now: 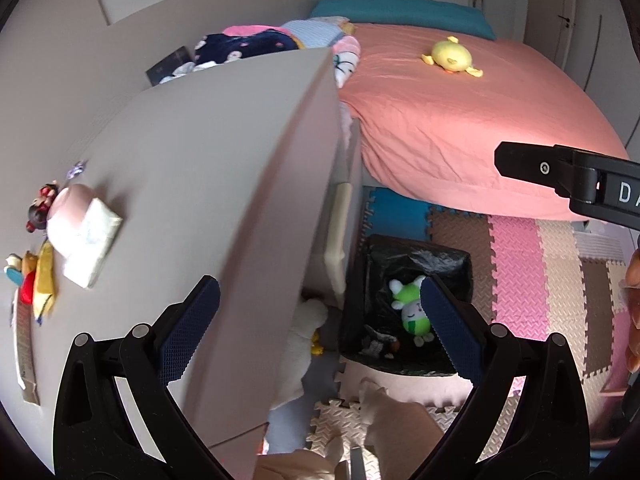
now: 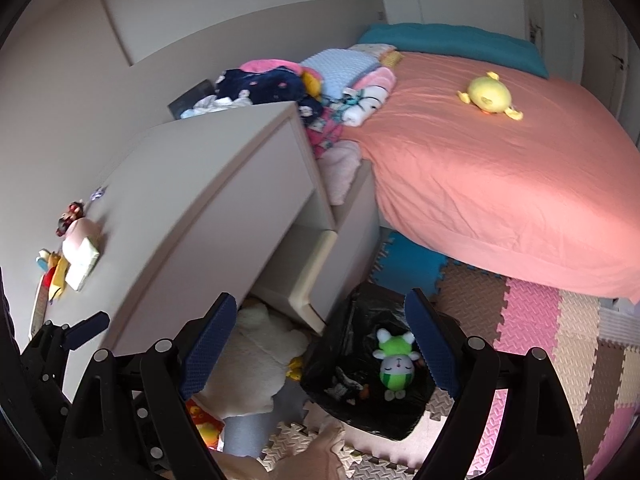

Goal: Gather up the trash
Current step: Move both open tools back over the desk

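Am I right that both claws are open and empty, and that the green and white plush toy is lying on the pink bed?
Not quite: the green and white plush toy lies inside the black-lined bin on the floor, as both wrist views show. The toy on the pink bed is the yellow plush. The rest holds: the left claw and right claw are open and empty.

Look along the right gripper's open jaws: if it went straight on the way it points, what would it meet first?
Probably the black-lined trash bin on the floor mat, and the green and white plush toy lying inside it. The right gripper is open and empty. Depth is unclear, so the bin's near rim could come first.
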Demonstrator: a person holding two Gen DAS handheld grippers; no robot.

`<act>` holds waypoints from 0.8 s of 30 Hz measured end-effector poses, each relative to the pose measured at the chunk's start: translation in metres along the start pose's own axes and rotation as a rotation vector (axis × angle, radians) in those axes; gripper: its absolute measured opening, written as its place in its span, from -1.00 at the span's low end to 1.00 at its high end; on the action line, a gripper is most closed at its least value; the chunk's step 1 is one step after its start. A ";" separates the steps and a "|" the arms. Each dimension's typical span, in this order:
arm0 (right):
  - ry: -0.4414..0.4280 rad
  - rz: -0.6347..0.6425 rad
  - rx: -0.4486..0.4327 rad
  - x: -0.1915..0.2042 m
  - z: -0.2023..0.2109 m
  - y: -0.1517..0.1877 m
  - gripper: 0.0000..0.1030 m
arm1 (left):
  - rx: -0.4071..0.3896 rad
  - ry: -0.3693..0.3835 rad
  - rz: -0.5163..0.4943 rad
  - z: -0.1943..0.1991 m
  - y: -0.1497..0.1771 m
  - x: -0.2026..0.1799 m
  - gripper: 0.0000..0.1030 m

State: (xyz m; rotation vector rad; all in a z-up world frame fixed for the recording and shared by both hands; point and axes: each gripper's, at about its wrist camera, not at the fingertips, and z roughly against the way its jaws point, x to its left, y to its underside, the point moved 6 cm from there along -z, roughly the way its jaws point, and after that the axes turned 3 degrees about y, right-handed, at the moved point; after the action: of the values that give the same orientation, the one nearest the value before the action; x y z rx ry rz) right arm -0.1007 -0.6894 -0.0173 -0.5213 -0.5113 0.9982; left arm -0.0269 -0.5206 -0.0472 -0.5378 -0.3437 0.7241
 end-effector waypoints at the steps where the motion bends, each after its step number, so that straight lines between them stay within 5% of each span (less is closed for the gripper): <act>1: -0.008 0.006 -0.001 0.008 0.000 -0.002 0.67 | -0.007 -0.013 0.010 0.004 0.000 0.010 0.88; 24: -0.168 0.315 0.024 0.242 -0.021 -0.012 0.67 | -0.053 -0.302 0.346 0.078 0.054 0.266 0.88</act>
State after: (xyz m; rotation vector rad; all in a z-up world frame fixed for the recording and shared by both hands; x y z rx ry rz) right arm 0.0282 -0.4860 0.0133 -0.5085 -0.5766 1.3563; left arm 0.0947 -0.2737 0.0149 -0.5449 -0.5596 1.1390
